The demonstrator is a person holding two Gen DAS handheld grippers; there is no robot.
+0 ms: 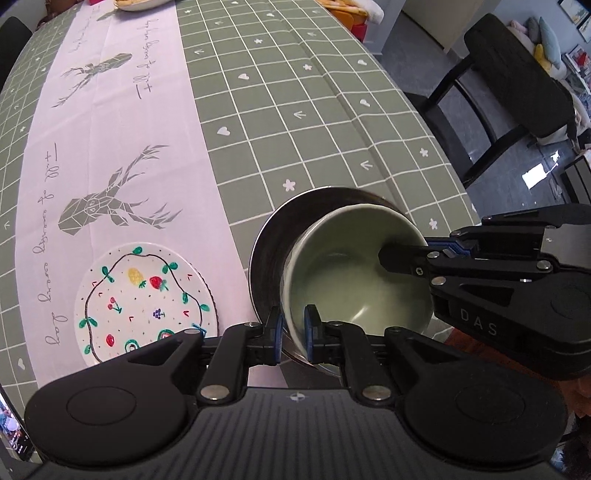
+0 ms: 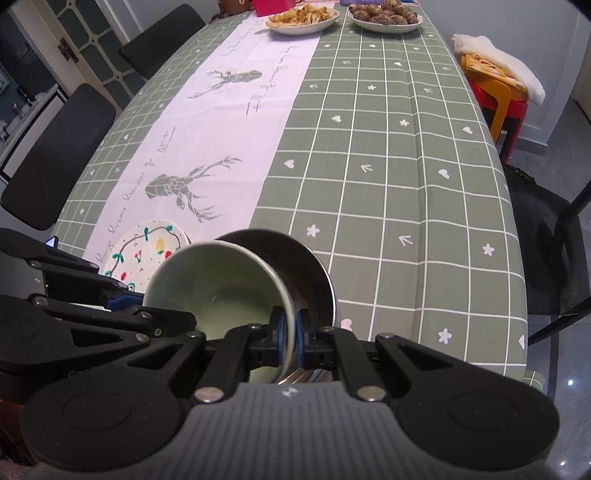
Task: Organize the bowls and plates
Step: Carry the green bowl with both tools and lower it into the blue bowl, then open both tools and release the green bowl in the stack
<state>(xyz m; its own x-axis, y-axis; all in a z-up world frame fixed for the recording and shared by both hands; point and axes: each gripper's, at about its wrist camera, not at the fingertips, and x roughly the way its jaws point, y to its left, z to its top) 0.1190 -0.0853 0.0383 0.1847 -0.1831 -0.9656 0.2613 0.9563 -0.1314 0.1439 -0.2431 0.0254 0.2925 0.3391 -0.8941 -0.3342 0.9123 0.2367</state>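
Observation:
A pale green bowl [image 1: 351, 280] sits tilted inside a dark metal bowl [image 1: 269, 254] near the table's front edge. My left gripper [image 1: 293, 334] is shut across the near rims of both bowls, one finger outside the metal bowl and one inside the green bowl. My right gripper [image 2: 290, 334] is shut on the green bowl's rim [image 2: 236, 284], with the metal bowl [image 2: 310, 269] behind it. A white plate painted with fruit [image 1: 144, 299] lies flat on the white runner to the left; it also shows in the right wrist view [image 2: 147, 251].
The green checked tablecloth [image 2: 388, 166] covers a long table. Two plates of food [image 2: 303, 16] stand at the far end. Dark chairs [image 2: 55, 155] line the left side, another chair [image 1: 517, 85] stands on the right, and a red stool [image 2: 502, 99] stands beside it.

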